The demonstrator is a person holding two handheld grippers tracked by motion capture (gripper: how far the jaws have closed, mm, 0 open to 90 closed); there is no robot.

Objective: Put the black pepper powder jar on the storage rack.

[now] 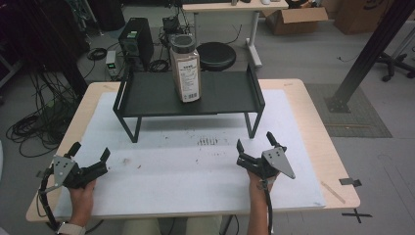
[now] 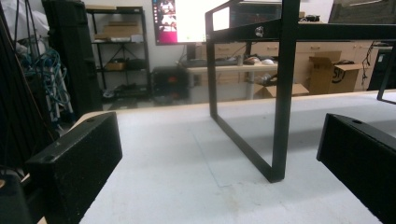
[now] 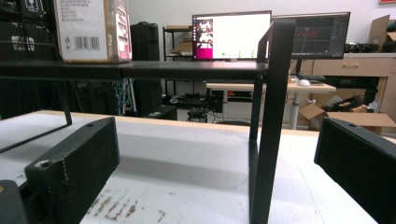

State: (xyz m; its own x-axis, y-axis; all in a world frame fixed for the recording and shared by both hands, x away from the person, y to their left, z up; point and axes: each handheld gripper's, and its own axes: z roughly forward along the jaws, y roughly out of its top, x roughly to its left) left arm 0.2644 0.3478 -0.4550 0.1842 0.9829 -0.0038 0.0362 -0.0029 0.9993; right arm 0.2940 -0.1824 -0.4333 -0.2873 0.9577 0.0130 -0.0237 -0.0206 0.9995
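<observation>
Nearest the person, two forearms come in from the bottom of the high view, each hand gripping a gripper low over the white mat (image 1: 195,181) that covers the table (image 1: 313,122). The left gripper (image 1: 90,152) sits at the mat's near left corner, its jaws spread wide with nothing between them; in the left gripper view the same gripper (image 2: 219,163) shows both black jaws far apart at the frame's edges, bare mat between. The right gripper (image 1: 254,142) rests at the near right, just in front of the rack's right front leg, also wide open and holding nothing; the right gripper view (image 3: 215,168) confirms the gap, with the leg standing upright between the jaws but farther off, not touched.

Between the grippers and the rack, the mat carries brownish smudges (image 1: 208,142) and scattered specks; a few show near the left jaw in the right gripper view.

Farther back stands the black rack (image 1: 147,93), a low shelf on thin legs with raised ends, set squarely across the mat. On its top, a little right of centre, stands the jar (image 1: 185,68), upright, lid on, filled with something brown and labelled on the front. It is well apart from both grippers. In the right gripper view its lower part (image 3: 91,30) shows on the shelf at upper left.

Beyond the table lie a round stool (image 1: 216,55), a black box (image 1: 136,41) with cables, and cardboard boxes (image 1: 293,19) on the floor.
</observation>
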